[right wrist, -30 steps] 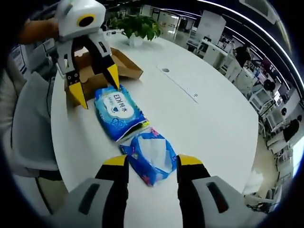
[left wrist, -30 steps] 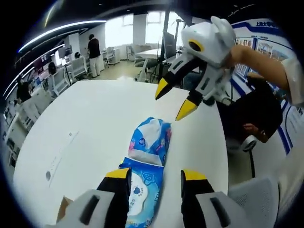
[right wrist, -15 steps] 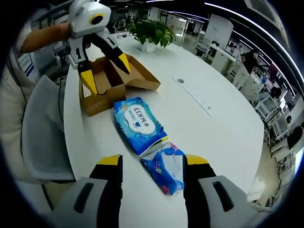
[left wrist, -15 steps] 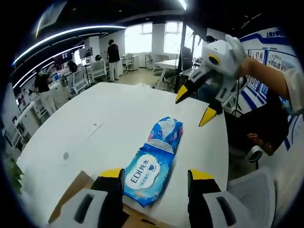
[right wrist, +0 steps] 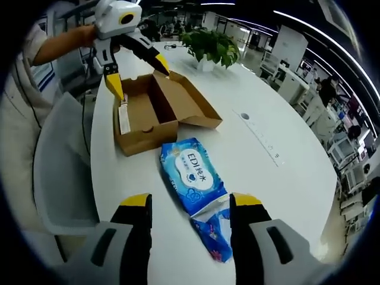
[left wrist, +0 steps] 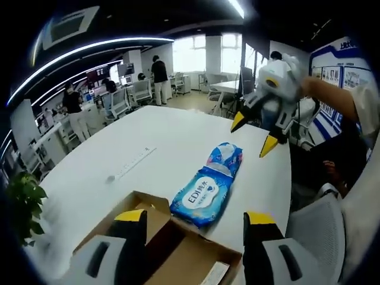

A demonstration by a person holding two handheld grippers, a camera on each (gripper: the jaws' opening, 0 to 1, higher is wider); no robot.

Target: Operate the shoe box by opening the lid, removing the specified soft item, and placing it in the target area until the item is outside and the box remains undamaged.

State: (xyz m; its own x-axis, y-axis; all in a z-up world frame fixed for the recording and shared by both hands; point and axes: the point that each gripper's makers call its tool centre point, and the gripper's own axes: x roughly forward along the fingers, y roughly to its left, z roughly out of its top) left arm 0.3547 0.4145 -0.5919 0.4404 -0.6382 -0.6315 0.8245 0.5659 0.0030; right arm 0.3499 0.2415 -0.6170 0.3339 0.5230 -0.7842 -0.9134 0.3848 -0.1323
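The blue wipes pack (right wrist: 194, 176) is laid beside the opened shoe box (right wrist: 155, 113) — both grippers' jaws are spread, empty.

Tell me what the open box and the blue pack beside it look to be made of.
The box looks like plain brown cardboard: matte, with folded flaps and raw edges. The blue pack looks like glossy plastic film, probably a wipes pouch: it shines, creases softly and carries printed lettering.

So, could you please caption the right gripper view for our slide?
Blue wipes pack lies on white table beside opened cardboard shoe box.
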